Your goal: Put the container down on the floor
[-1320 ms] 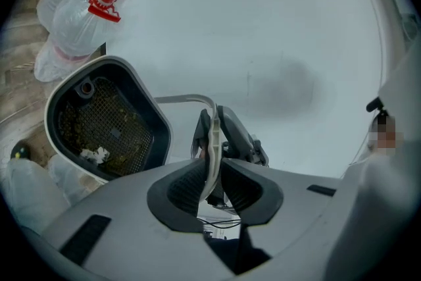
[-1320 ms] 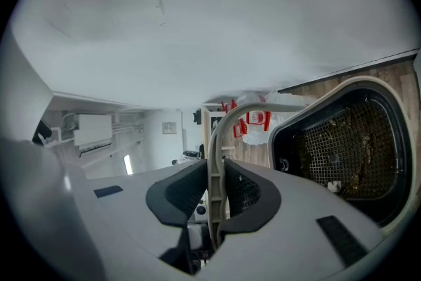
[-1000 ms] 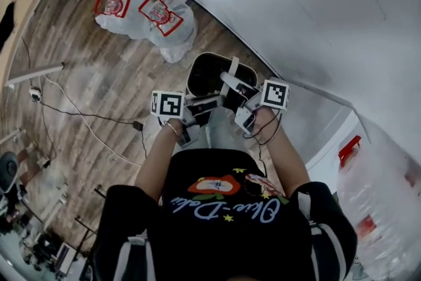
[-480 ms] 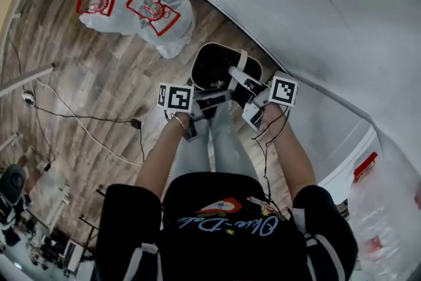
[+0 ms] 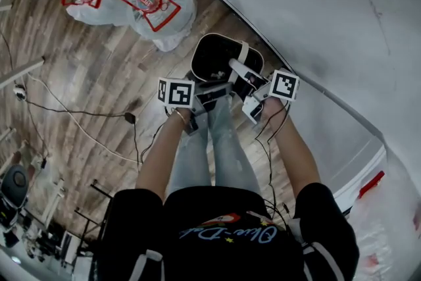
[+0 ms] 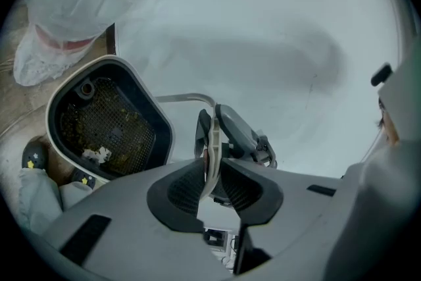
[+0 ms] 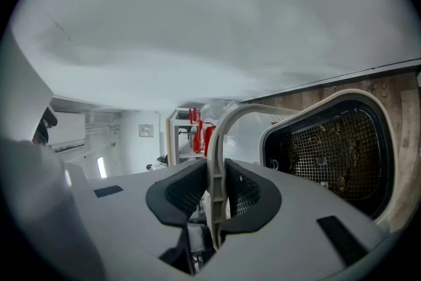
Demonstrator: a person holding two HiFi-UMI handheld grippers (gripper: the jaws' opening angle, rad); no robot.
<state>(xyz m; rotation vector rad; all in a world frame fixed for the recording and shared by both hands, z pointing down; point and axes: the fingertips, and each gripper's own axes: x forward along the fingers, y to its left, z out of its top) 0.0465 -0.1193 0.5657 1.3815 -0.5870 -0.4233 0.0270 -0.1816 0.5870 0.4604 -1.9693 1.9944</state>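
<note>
Standing on a wood-plank floor [image 5: 92, 76] close against a white wall [image 5: 316, 10]; looking down past jeans-clad legs [image 5: 210, 148] at a black container [image 5: 195, 61] with a cream rim, just ahead of the feet; holding it by its cream bail handle [image 5: 243, 52] with both claws at once; pinching the thin handle strip [image 6: 212, 141] between the pads of the left claw [image 6: 212, 174], jaws closed down on it with no gap showing; clamping the arch of the same handle [image 7: 227, 122] edge-on in the right claw [image 7: 216, 191], pads pressed to both faces; meeting nose to nose over the handle, left claw [image 5: 216, 95] reaching in from the left, right claw [image 5: 240, 70] from the right, marker cubes facing up; carrying inside the container a dark mesh basket [image 6: 105, 122] flecked with crumbs and a pale scrap, seen again at the right of the right gripper view [image 7: 329, 148]; impossible to tell whether the base touches the planks or hangs just clear; lying well apart up the floor, clear plastic bags [image 5: 154, 6] with red print; trailing across the boards to the left, a thin black cable [image 5: 85, 135].
</note>
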